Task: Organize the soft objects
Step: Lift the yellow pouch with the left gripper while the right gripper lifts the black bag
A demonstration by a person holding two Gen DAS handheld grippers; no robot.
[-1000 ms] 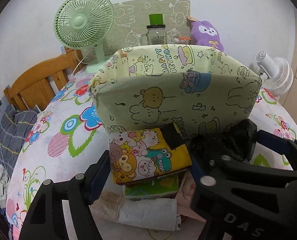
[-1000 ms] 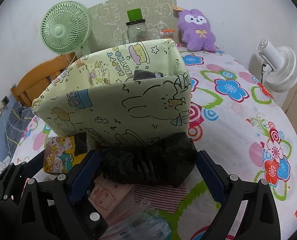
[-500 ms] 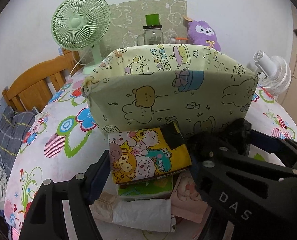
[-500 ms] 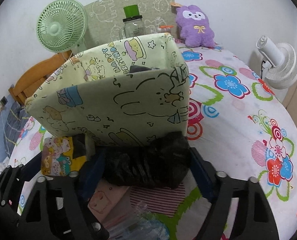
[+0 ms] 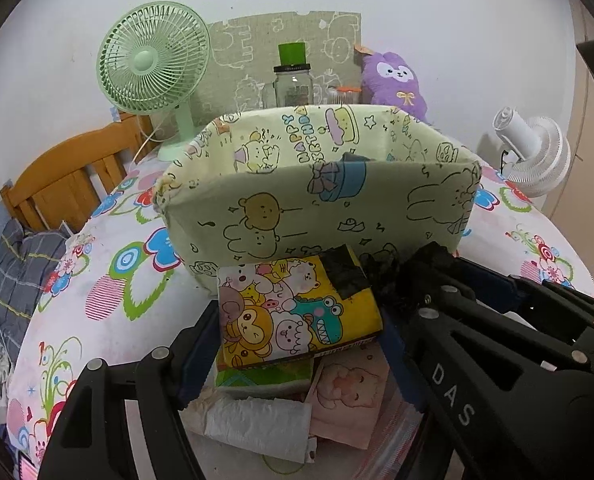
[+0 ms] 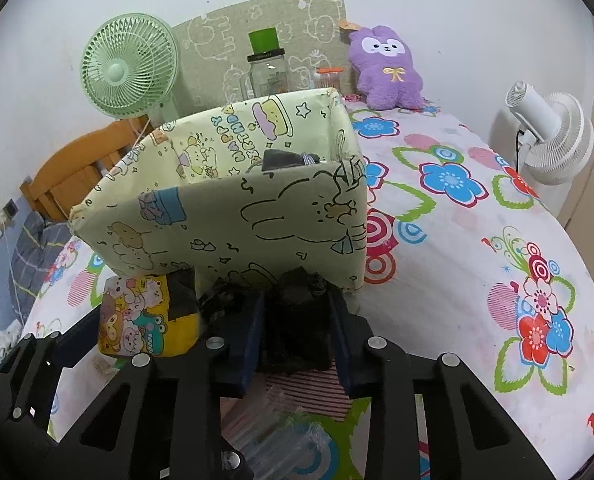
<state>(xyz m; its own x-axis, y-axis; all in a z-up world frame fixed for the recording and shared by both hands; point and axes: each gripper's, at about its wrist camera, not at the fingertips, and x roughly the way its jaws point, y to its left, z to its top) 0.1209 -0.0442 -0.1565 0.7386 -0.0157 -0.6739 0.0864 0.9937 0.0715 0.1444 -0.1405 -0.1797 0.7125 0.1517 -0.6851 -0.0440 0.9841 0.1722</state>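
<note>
Compared with one second earlier, the right gripper [image 6: 297,332] has narrowed from a wide stance to a tight one; its jaws are closing, and the black soft bundle [image 6: 297,320] is now squeezed between the blue pads [image 6: 253,332], bunched narrower than before. The left gripper [image 5: 297,340] is unchanged: its jaws stand wide on either side of the yellow cartoon-print pack [image 5: 297,308], and the frames do not settle whether the pads press on it.

The black soft bundle lies on the bed [image 6: 477,248], just in front of the near wall of the pale green fabric bin [image 6: 233,220], near the bin's right corner. Its earlier long axis ran side to side along that wall; its present axis cannot be told.

The yellow cartoon-print pack lies flat on a stack of other packs, its long axis roughly side to side, its far edge touching the bin's near wall.
</note>
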